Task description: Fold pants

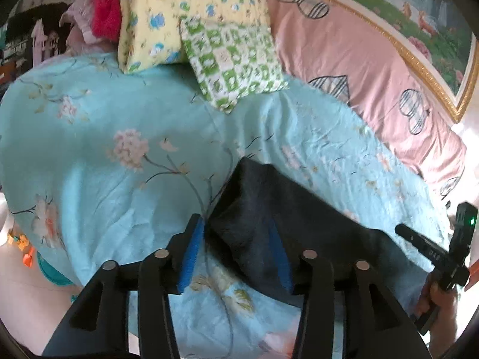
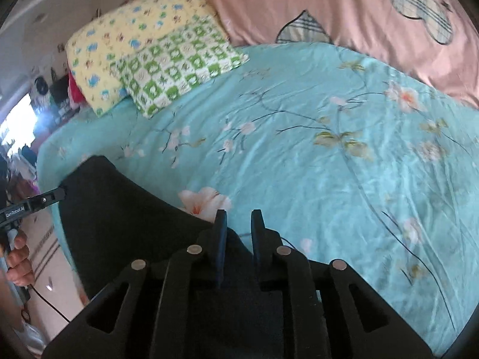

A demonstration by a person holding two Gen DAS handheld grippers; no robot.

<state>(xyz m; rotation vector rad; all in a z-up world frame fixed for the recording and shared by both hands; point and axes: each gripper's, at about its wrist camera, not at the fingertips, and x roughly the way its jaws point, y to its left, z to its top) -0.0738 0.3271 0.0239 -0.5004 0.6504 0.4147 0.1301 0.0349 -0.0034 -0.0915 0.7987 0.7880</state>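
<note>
Left wrist view: left gripper [image 1: 236, 251] stands apart, straddling the near corner of the dark pants [image 1: 278, 221], which stretch toward lower right. Right wrist view: right gripper [image 2: 238, 233], narrowly parted, holds nothing; pants [image 2: 125, 218] run lower left.

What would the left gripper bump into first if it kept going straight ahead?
Probably the dark pants: they lie right between the left gripper and its open fingers, on the blue floral bedspread. Depth is uncertain.

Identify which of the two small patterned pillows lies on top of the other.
The green-and-white checked pillow lies on top, overlapping the lower corner of the yellow pillow with blue flowers. It is also the one nearer the dark pants.
</note>
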